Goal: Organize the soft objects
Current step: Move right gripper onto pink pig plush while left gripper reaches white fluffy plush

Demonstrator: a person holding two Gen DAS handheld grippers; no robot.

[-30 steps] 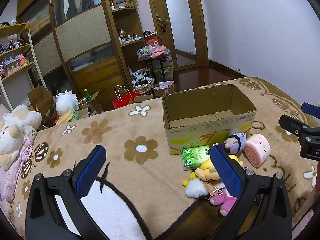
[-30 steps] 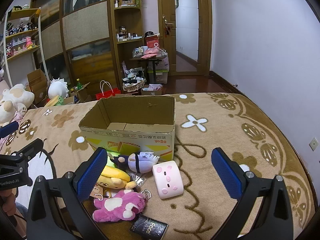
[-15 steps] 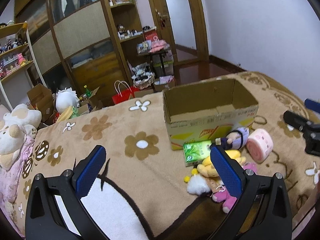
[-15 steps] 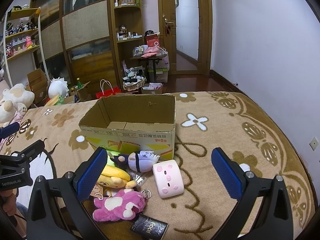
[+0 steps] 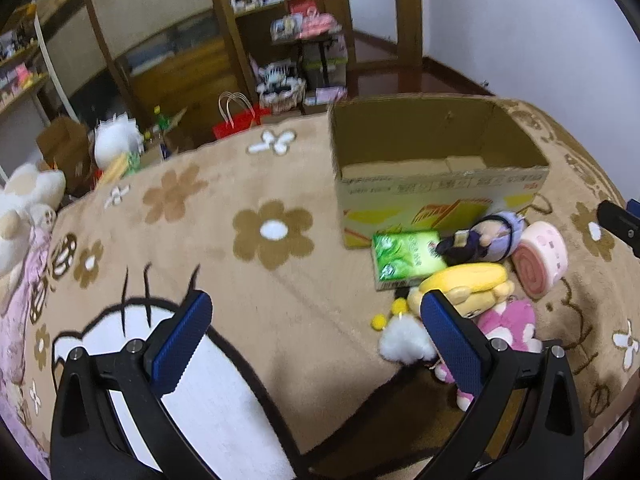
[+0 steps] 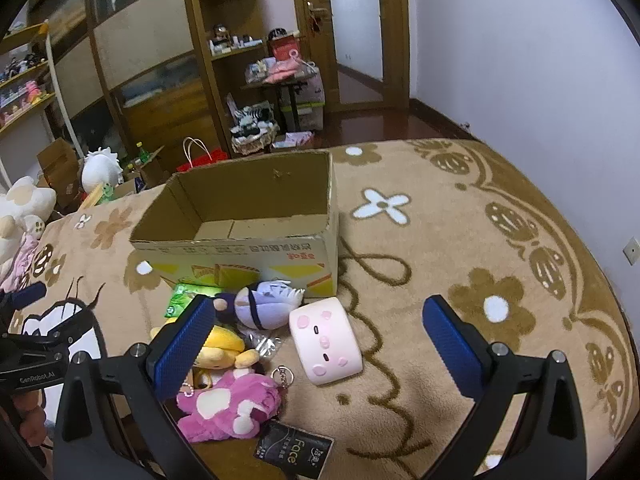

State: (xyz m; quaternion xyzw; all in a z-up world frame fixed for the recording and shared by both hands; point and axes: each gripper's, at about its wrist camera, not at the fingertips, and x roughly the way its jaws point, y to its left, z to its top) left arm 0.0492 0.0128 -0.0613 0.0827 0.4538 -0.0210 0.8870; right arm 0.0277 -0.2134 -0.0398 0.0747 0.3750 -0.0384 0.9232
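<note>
An empty cardboard box (image 5: 440, 184) (image 6: 248, 248) stands on the brown flowered blanket. In front of it lies a pile of soft toys: a pink roll pillow (image 6: 326, 340) (image 5: 540, 258), a purple-haired doll (image 6: 264, 306) (image 5: 488, 238), a yellow plush (image 6: 220, 346) (image 5: 464, 280) and a pink bear plush (image 6: 224, 408) (image 5: 508, 320). A green packet (image 5: 404, 258) (image 6: 188, 296) lies beside them. My left gripper (image 5: 316, 344) is open, left of the pile. My right gripper (image 6: 316, 344) is open, above the pile.
A black "Face" packet (image 6: 294, 448) lies near the blanket's front edge. Large plush animals (image 5: 24, 196) sit at the far left. Cupboards, shelves, a red bag (image 5: 236, 124) and cartons stand on the floor beyond the bed. The other gripper shows at the left (image 6: 32, 344).
The left gripper has moved forward and tilted down toward the toy pile, with motion blur. The right gripper has also moved closer and lower over the toys. Both stay open.
</note>
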